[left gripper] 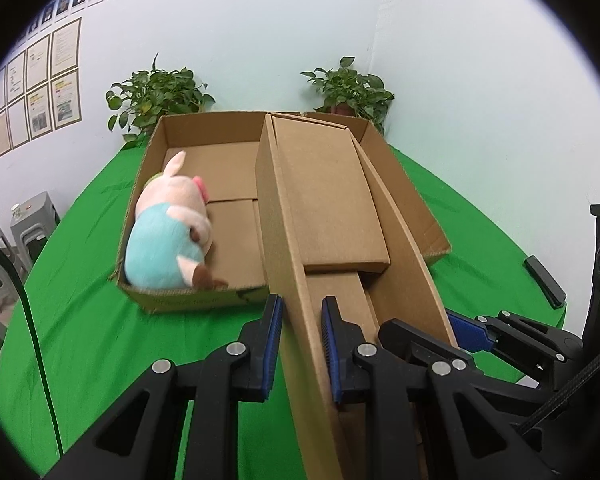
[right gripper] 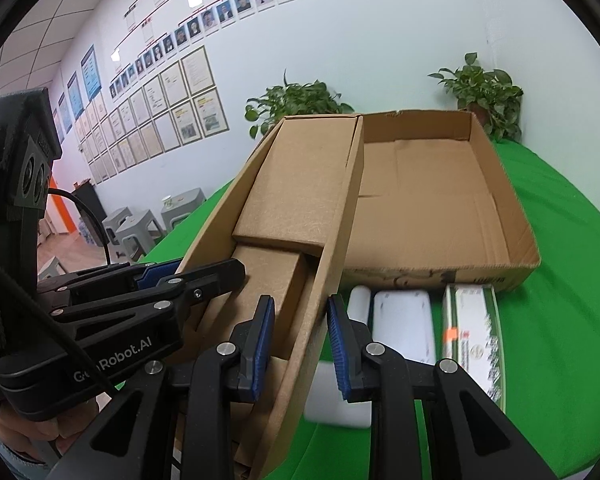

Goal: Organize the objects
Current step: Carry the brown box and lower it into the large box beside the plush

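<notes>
Green table (left gripper: 100, 320) carries open box (right gripper: 516, 216), white packets (right gripper: 404, 324)

Two plants (left gripper: 160, 96) (left gripper: 350, 88) stand by the white wall (left gripper: 260, 40). Papers (right gripper: 168, 104) hang there. Grey stools (right gripper: 140, 228) sit below.

We are wearing two black plastic grippers, left gripper (left gripper: 298, 344) and right gripper (right gripper: 300, 346), both showing blue ribbed pads (left gripper: 274, 344), silver screws (left gripper: 236, 348) and black cables (right gripper: 96, 224). White lettering (right gripper: 114, 362) is running along the left one's body.
</notes>
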The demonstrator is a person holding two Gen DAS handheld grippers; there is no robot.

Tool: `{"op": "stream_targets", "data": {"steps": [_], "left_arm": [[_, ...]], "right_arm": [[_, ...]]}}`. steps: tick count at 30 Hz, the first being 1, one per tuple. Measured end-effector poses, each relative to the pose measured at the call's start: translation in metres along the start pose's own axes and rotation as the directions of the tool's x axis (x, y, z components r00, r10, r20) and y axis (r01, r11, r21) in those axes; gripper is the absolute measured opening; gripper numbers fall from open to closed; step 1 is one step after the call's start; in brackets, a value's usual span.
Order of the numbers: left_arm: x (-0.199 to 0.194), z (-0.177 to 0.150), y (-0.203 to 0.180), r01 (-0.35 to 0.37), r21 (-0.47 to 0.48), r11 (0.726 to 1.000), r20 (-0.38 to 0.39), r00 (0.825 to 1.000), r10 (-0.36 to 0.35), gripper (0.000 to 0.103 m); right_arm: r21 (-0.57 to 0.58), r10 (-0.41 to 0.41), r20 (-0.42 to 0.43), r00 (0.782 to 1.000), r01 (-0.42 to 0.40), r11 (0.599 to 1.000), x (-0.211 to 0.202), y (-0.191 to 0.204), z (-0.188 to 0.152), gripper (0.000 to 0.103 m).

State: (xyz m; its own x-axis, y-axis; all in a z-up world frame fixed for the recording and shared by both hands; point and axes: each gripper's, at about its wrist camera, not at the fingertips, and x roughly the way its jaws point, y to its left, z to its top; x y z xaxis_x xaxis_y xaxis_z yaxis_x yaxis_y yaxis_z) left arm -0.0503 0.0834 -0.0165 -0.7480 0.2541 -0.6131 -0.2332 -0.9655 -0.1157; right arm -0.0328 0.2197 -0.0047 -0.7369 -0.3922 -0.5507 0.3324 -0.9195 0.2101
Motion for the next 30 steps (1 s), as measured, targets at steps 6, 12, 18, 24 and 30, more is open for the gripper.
{"op": "stream_targets", "data": {"steps": [6,12,18,24,30], "left_arm": [[0.02,0.02,0.006,-0.001,-0.004,1.0,-0.002,1.0,0.001,0.019],[0.04,0.043,0.02,-0.003,-0.025,1.0,0.001,1.0,0.003,0.019],[0.064,0.068,0.032,-0.009,-0.04,0.999,0.003,1.0,0.009,0.019],[0.086,0.081,0.043,-0.028,-0.047,0.999,-0.02,0.999,0.028,0.018],[0.114,0.083,0.058,-0.047,-0.067,0.997,-0.076,0.996,0.042,0.018]], "right_arm": [[0.01,-0.003,-0.006,1.0,0.003,1.0,0.022,-0.012,0.024,0.025],[-0.005,-0.001,-0.006,1.0,0.001,1.0,0.054,-0.021,0.053,0.025],[-0.006,-0.001,-0.015,1.0,0.0,1.0,0.087,-0.033,0.086,0.025],[0.007,0.019,-0.044,0.999,-0.019,1.0,0.133,-0.044,0.113,0.025],[0.039,0.036,-0.101,0.994,-0.032,0.999,0.18,-0.059,0.12,0.025]]}}
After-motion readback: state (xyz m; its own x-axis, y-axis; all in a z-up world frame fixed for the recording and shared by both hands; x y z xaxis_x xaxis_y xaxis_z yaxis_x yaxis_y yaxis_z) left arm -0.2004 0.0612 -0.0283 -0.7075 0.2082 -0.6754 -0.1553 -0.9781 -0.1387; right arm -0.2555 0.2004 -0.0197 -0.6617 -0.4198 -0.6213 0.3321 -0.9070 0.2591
